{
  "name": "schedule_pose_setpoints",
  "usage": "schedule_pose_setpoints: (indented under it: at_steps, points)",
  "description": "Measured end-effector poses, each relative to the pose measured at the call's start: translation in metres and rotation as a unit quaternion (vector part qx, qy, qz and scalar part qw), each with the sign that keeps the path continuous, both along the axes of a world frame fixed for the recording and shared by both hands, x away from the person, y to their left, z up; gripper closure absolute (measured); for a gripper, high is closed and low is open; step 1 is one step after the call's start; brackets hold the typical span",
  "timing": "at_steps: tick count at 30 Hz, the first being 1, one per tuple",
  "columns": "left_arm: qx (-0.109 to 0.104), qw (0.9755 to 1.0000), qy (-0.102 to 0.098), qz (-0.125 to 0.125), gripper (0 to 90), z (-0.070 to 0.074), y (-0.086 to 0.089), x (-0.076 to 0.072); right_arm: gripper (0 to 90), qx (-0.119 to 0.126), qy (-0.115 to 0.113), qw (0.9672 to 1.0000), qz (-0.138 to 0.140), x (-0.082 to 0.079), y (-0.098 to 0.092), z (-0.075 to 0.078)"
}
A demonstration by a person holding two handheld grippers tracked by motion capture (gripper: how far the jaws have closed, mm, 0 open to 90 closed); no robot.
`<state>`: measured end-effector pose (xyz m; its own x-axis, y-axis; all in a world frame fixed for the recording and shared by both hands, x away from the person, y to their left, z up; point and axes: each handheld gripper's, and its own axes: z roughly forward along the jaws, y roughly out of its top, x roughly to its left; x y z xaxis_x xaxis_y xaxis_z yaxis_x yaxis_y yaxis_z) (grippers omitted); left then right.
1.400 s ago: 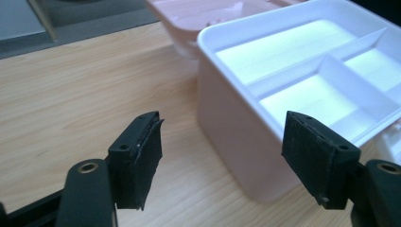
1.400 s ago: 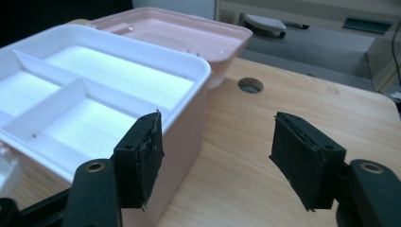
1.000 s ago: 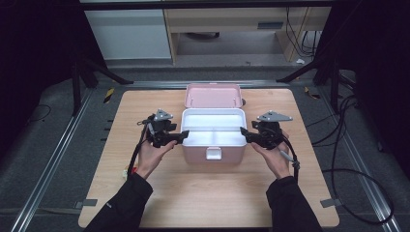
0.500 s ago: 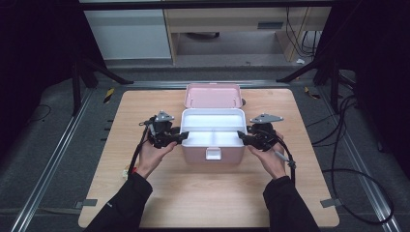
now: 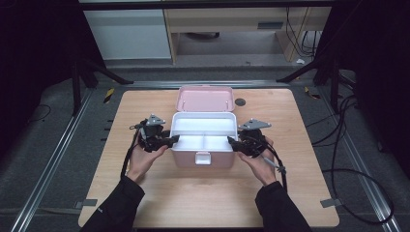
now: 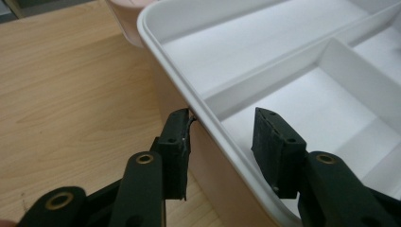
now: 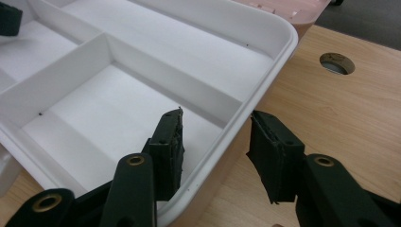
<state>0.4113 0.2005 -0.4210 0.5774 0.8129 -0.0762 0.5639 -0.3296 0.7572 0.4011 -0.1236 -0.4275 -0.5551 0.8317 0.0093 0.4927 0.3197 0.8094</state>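
Note:
A pink box (image 5: 212,160) stands open mid-table, its lid (image 5: 205,98) tipped back and a white divided tray (image 5: 203,126) sitting in it. My left gripper (image 5: 175,139) straddles the tray's left rim (image 6: 208,111). One pad (image 6: 177,142) is outside against the lip and the other hangs inside, clear of the wall. My right gripper (image 5: 230,142) straddles the right rim (image 7: 246,118), with one pad (image 7: 170,142) inside the tray and one outside, neither pressing. Both pairs of jaws have just been closing around the rim and are open.
The wooden table (image 5: 203,198) has a round hole (image 5: 240,102) behind the box on the right, also seen as the hole (image 7: 336,63) beyond the tray corner. A white latch (image 5: 203,157) hangs on the box front. Cables (image 5: 348,159) trail on the floor at right.
The right gripper has slid inward to the box's right side. Both grippers' jaws stand narrower around the tray rim than a second ago. The left hand has stayed put.

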Motion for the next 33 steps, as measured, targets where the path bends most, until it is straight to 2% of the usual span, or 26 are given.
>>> schedule_pose_setpoints:
  at_steps: [3,5,8,13,17,20,23,24,26,28,30,31,33]
  points:
    - [0.006,1.0,-0.002,-0.003,57.1,0.001,0.0,-0.001,55.9,0.01,0.005,0.9999,-0.004,0.0,-0.001,-0.001]
    - [0.002,0.9999,-0.008,-0.006,56.0,0.003,0.001,-0.001,53.7,0.006,0.006,1.0,-0.001,0.0,0.0,0.001]
    - [-0.005,0.9996,-0.02,-0.02,52.3,0.01,0.006,-0.002,46.3,0.0,-0.012,0.9999,0.005,-0.001,-0.003,0.008]
    - [-0.003,0.9978,-0.049,-0.045,46.7,0.029,0.012,-0.002,37.7,0.022,-0.039,0.9989,0.014,0.003,-0.016,0.024]
    - [0.01,0.9957,-0.063,-0.067,45.5,0.042,0.013,0.005,35.4,0.042,-0.049,0.997,0.042,0.01,-0.023,0.039]
    - [0.019,0.9941,-0.057,-0.09,46.3,0.048,0.013,0.012,35.5,0.03,-0.048,0.9958,0.071,0.017,-0.024,0.048]
    - [0.04,0.9911,-0.049,-0.117,46.4,0.051,0.01,0.02,40.7,0.005,-0.057,0.9922,0.111,0.025,-0.024,0.058]
    - [0.041,0.9902,-0.048,-0.124,46.7,0.051,0.009,0.022,43.6,-0.006,-0.063,0.9905,0.122,0.026,-0.024,0.06]
    - [0.046,0.988,-0.044,-0.141,47.5,0.052,0.007,0.026,45.4,-0.021,-0.059,0.9869,0.148,0.031,-0.022,0.064]
    - [0.051,0.9845,-0.041,-0.163,48.5,0.052,0.004,0.032,46.1,-0.034,-0.051,0.9829,0.173,0.036,-0.02,0.066]
    - [0.067,0.9812,-0.034,-0.178,49.8,0.05,0.001,0.036,47.5,-0.05,-0.043,0.9786,0.195,0.039,-0.016,0.067]
    - [0.075,0.9788,-0.032,-0.188,51.0,0.05,0.0,0.039,47.6,-0.061,-0.039,0.9756,0.207,0.041,-0.015,0.068]
    - [0.075,0.9751,-0.023,-0.207,54.0,0.05,-0.002,0.042,49.3,-0.075,-0.034,0.97,0.229,0.045,-0.012,0.068]
